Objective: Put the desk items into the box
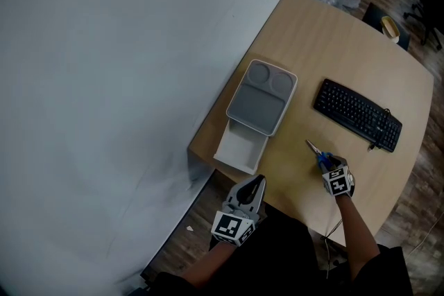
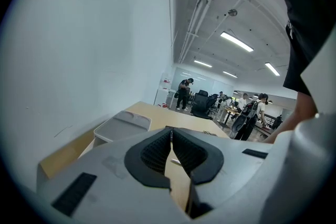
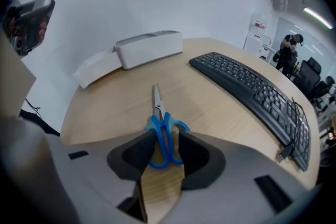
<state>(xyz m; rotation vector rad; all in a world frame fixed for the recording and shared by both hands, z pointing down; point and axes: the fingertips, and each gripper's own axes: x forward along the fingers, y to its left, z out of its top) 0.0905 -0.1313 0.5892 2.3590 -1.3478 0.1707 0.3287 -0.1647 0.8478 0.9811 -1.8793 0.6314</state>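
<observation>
The right tongs (image 3: 164, 139) point steeply down with their jaws wide, straddling the blue handles of the scissors (image 3: 160, 123). The scissors lie flat on the tabletop (image 1: 326, 45) near its front edge, blades pointing away from the person. A black keyboard (image 1: 357, 114) lies just beyond them to the right. The white box (image 1: 239, 149) sits at the tabletop's left edge, well apart from the scissors, with a grey lid (image 1: 260, 104) over its far part. The left tongs (image 2: 171, 139) hover near the box, jaws together, with nothing between them.
</observation>
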